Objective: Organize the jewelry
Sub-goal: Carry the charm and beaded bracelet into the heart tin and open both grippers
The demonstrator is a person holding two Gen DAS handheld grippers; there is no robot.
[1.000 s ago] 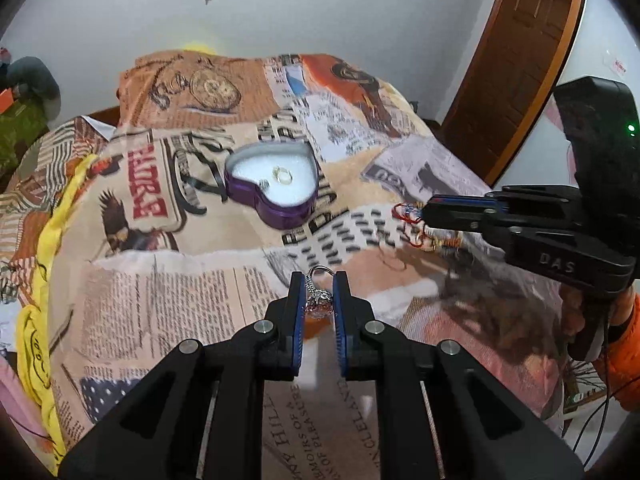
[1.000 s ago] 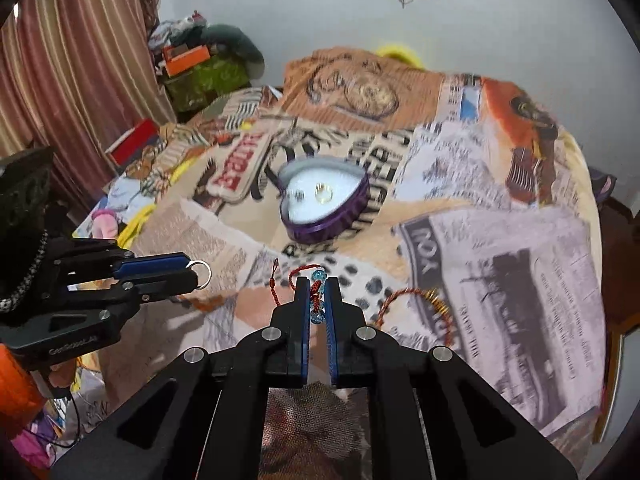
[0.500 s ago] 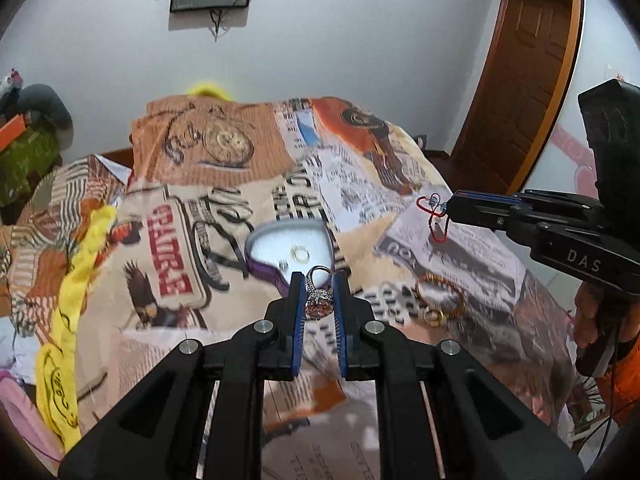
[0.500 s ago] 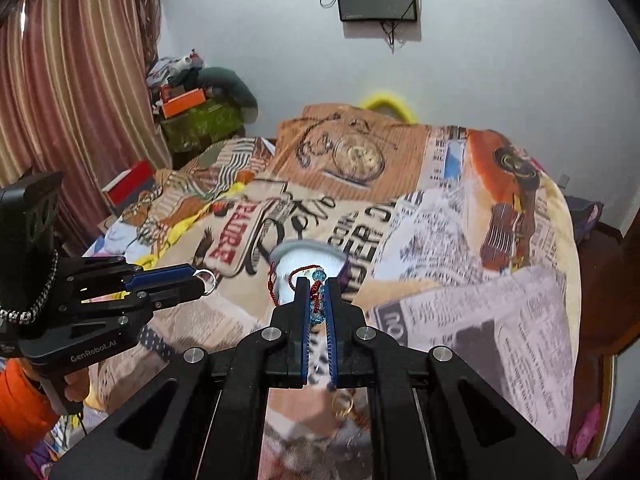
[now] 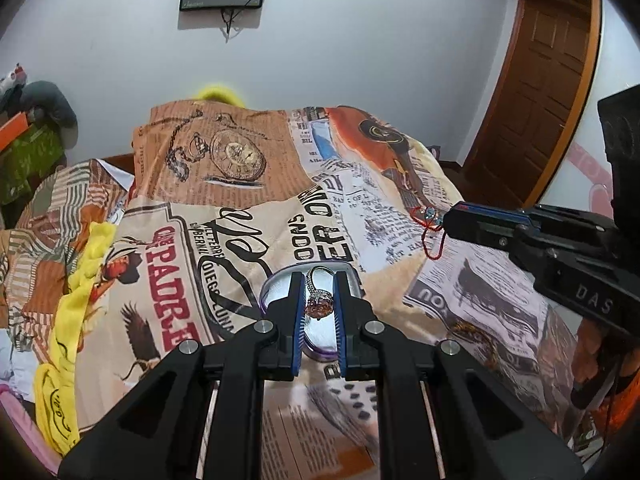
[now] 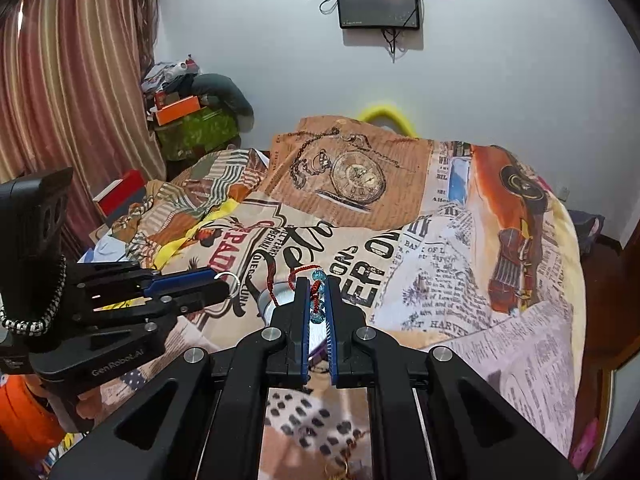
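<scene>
Two pieces of jewelry are in the air at once, and that is the risk. Nearest, the left gripper (image 5: 316, 300) is clamped on a ring (image 5: 319, 300) by its sides, a silver band with a large orange-pink stone. The hold is narrow on hard metal, so a slight tilt could pop it out onto the patterned bedspread (image 5: 248, 208), where it would be hard to spot. Just beyond and below sits the heart-shaped purple box (image 5: 320, 354), its pale inside mostly hidden by the fingers. The right gripper (image 6: 318, 300) is closed on a red cord bracelet (image 6: 316, 286) with blue beads; its loose loop hangs free and could snag a fingertip or miss the box. A gold bangle (image 5: 476, 334) lies on the bedspread beside the box.
</scene>
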